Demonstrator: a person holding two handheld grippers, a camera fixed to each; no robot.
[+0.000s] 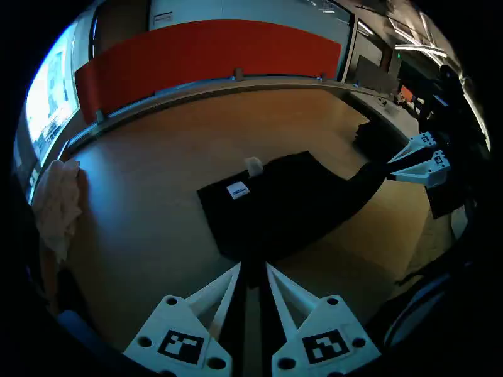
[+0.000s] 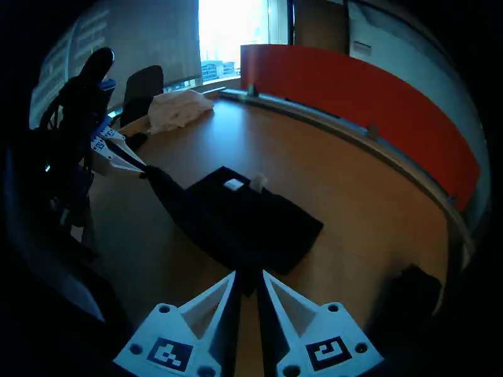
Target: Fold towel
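A black towel (image 1: 283, 201) lies partly spread on the wooden table (image 1: 151, 188), with a white label (image 1: 237, 190) on top. My left gripper (image 1: 253, 269) is shut on its near corner, a strip of black cloth running between the fingers. Off to the right, my right gripper (image 1: 388, 171) pinches another corner and holds it raised above the table. In the right gripper view the towel (image 2: 245, 220) stretches from my right gripper (image 2: 249, 274), shut on one corner, to the left gripper (image 2: 143, 170) at the far left, where the cloth rises off the table (image 2: 352, 195).
A small white object (image 1: 253, 165) stands at the towel's far edge. A pale crumpled cloth (image 1: 56, 201) lies at the table's left end. A red partition (image 1: 207, 53) runs along the far edge. Dark chairs (image 2: 141, 85) stand by the window. A dark object (image 2: 412, 286) lies on the table.
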